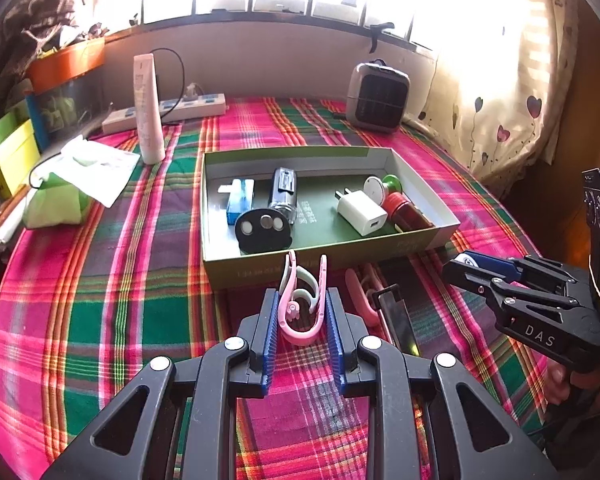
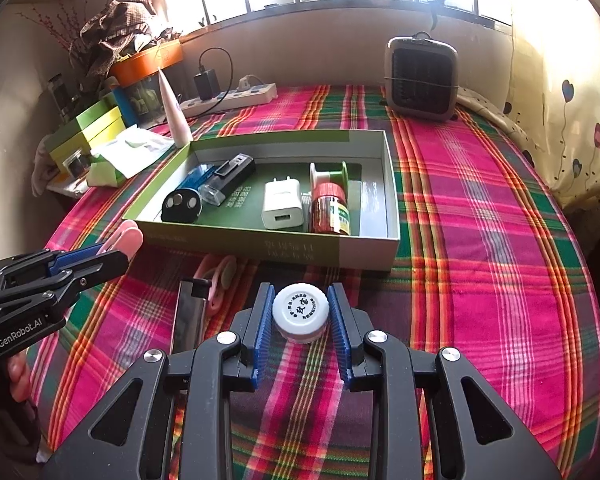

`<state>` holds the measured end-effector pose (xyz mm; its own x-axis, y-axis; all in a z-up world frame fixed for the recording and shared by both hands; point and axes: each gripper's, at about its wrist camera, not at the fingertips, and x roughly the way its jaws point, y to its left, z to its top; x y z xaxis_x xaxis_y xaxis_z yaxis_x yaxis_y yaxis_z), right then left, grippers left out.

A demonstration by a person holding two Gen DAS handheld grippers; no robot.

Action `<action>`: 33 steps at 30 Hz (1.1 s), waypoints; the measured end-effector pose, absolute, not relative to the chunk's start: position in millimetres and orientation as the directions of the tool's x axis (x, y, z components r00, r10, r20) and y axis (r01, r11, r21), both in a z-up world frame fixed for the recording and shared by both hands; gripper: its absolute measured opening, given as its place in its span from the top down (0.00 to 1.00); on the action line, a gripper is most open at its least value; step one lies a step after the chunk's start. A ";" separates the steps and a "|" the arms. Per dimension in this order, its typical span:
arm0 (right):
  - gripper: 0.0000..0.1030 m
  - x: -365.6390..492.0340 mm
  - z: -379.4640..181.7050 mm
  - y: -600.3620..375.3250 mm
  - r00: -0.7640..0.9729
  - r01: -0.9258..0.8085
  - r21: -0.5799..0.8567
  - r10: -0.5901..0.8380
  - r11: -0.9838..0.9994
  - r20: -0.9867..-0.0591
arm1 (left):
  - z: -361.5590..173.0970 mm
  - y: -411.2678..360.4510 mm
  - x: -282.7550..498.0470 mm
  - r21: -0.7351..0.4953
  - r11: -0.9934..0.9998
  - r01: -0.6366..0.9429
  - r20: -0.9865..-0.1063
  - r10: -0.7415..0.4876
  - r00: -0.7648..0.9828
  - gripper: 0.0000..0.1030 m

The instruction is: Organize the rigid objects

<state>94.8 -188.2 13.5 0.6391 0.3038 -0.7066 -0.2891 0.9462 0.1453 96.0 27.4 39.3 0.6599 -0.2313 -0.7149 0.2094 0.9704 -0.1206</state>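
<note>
My left gripper (image 1: 302,300) is shut on a pink clip (image 1: 300,312), held above the plaid cloth just in front of the green box (image 1: 260,270). My right gripper (image 2: 300,300) is shut on a small white-capped bottle (image 2: 300,312), held in front of the box's near wall (image 2: 284,250). The box holds a black round device (image 1: 263,230), a blue item (image 1: 239,200), a black case (image 1: 283,194), a white charger (image 1: 362,212), a red-capped bottle (image 1: 406,212) and a spool (image 1: 382,186). A second pink clip (image 2: 218,280) and a metal bar (image 2: 188,316) lie on the cloth.
A white tube (image 1: 148,110), a power strip (image 1: 168,112) and a small heater (image 1: 378,96) stand at the back. Green boxes and a tissue pack (image 1: 56,196) sit at the left. A curtain (image 1: 508,92) hangs at the right. The table edge curves round the front.
</note>
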 end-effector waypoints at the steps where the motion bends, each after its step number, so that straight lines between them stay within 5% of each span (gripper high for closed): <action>1: 0.72 94.8 14.0 -188.5 0.640 -0.290 0.145 0.304 0.946 -0.705 | 40.0 27.7 96.4 -0.120 0.971 0.208 -0.713 -0.230 0.662 0.79; 33: 0.72 140.9 50.9 -190.2 0.709 -0.294 0.125 0.304 0.948 -0.637 | 51.0 13.9 136.7 -0.130 0.963 0.234 -0.697 -0.257 0.669 0.79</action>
<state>140.9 -190.2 50.9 0.7090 0.3035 -0.6366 -0.2939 0.9477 0.1245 136.7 13.9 51.0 0.6693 -0.2569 -0.6971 0.2341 0.9634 -0.1303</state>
